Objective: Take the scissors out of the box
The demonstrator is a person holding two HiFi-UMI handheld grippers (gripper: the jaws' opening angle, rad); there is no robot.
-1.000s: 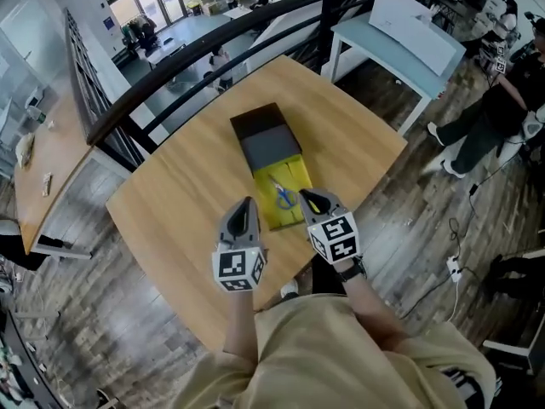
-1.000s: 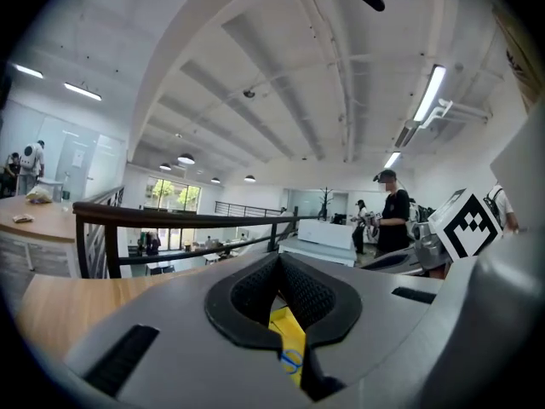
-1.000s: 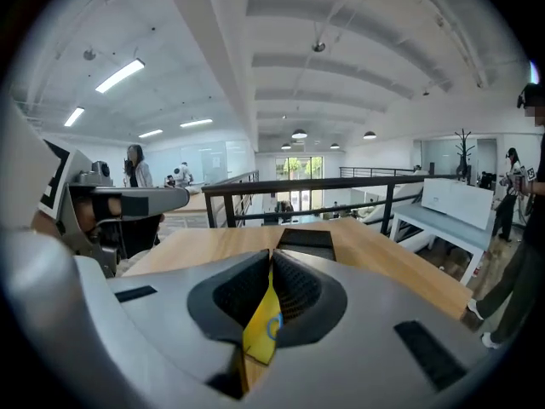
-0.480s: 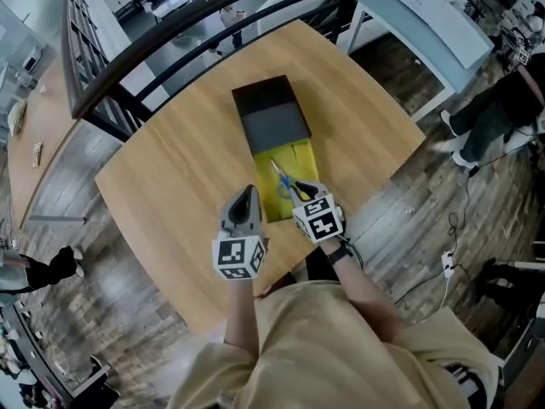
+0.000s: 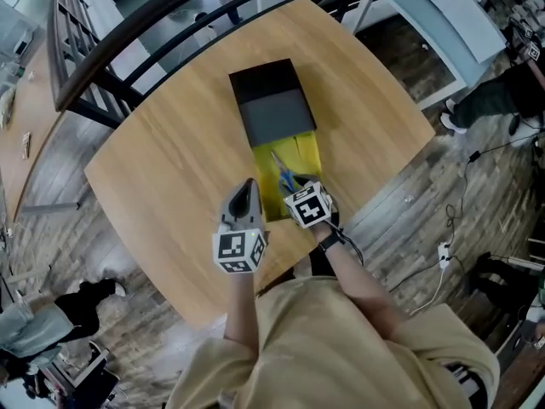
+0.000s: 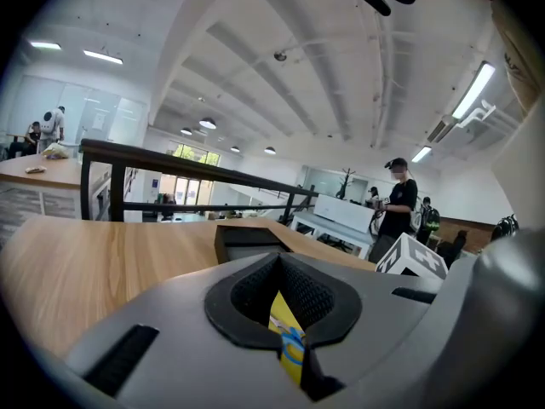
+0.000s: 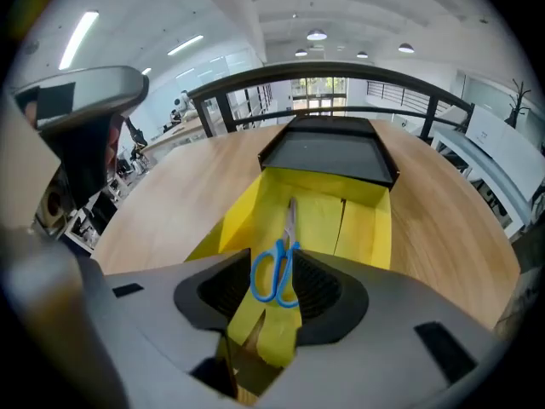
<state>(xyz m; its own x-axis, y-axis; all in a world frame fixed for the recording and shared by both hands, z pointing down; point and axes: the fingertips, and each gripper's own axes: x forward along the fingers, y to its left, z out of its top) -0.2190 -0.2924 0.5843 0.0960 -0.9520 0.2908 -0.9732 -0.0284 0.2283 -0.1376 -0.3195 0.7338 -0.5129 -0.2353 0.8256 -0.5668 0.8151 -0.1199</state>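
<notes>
Scissors [image 5: 283, 180] with blue handles lie in a yellow tray [image 5: 306, 153] that is slid out of a black box sleeve [image 5: 272, 109] on the round wooden table [image 5: 170, 169]. My right gripper [image 5: 298, 192] hangs over the tray's near end, pointing steeply down. Its jaws are opening, and in the right gripper view [image 7: 272, 313] the blue handles [image 7: 275, 271] show between them, untouched. My left gripper [image 5: 248, 186] is shut, just left of the tray. In the left gripper view [image 6: 289, 348] only a sliver of yellow and blue shows past its tips.
A dark railing [image 5: 128, 37] curves behind the table. A pale blue table [image 5: 443, 7] stands at the back right. People stand at the right edge [image 5: 511, 92] and lower left [image 5: 34, 322]. The table's near edge is right beneath my hands.
Both grippers have come down toward the table. The right one has tipped downward and moved over the near end of the yellow tray, above the scissors.
</notes>
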